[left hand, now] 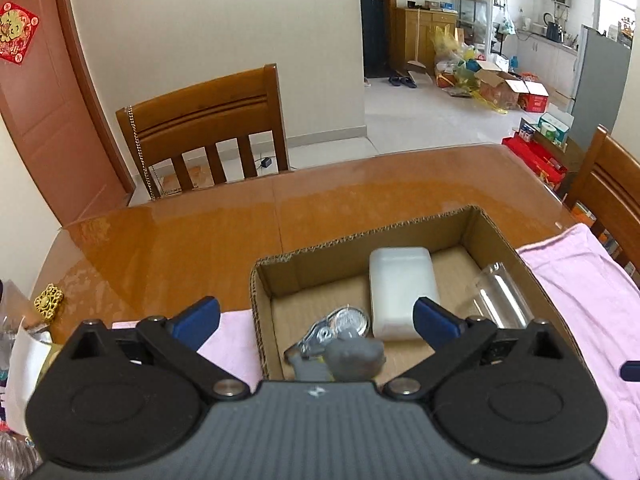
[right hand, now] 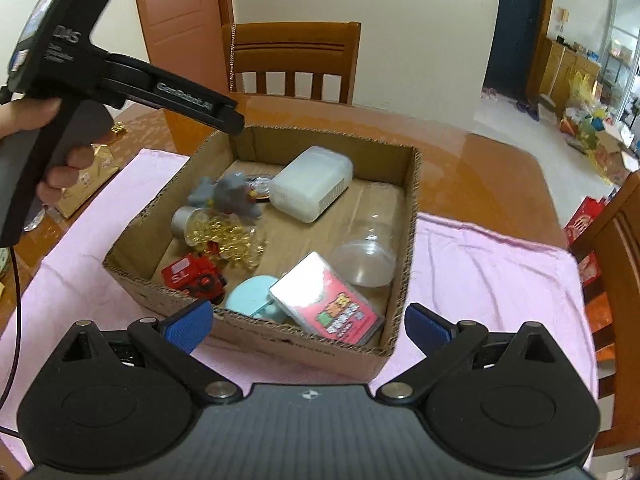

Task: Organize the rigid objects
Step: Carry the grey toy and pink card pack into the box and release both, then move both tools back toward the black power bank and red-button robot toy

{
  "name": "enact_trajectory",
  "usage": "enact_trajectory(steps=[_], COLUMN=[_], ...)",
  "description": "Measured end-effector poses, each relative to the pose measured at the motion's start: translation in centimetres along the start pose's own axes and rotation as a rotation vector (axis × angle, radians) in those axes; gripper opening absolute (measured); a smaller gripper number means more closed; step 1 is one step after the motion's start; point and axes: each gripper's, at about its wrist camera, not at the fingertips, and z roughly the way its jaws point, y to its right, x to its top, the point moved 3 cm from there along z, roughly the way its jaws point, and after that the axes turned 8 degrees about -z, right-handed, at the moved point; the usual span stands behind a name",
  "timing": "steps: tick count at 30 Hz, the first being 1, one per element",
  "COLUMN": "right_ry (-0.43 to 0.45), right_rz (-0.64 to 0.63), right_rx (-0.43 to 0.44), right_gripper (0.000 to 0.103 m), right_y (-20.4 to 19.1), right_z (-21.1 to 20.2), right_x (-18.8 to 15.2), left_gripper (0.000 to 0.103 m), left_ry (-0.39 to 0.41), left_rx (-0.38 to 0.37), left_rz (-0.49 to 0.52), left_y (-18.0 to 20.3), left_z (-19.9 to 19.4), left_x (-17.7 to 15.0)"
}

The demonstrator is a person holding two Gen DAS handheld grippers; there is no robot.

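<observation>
I am hovering both the left gripper and right gripper, fingers apart and empty, over the cardboard box, already holding nearly everything.

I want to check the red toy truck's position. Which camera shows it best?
The right wrist view: the red toy truck lies in plain sight near the cardboard box's near-left corner. The left wrist view does not show it; that gripper's own body covers that part of the box.
</observation>
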Motion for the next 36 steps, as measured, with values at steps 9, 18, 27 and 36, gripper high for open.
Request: enact_trajectory(steps=[9,18,27,36], right_ry=[-0.021,-0.027,-0.085,-0.126], right_rz=[-0.01,0.005,-0.054,-0.05], right_rx=[0.004,0.0,0.001,-0.053], right_gripper=[0.103,0.103,0.103,0.103], right_y=[-1.8,-3.1,-5.9,-9.1], right_z=[0.0,-0.5,2.4,6.5], right_x=[-0.9,-2.0,-6.6,-7.7], left_gripper=[0.102,0.102,0.102,0.102], left_ry=[0.027,0.02,-0.031,-0.087], left_rx=[0.025,0.059,0.129,0.13], left_rz=[-0.034,-0.104,-0.163,-0.216], left_y=[-1.2,-2.0,-3.7,-3.9], left_z=[-4.8,-8.0,-8.1,-7.7], left_x=[-2.9,-7.4,-14.6,-17.6])
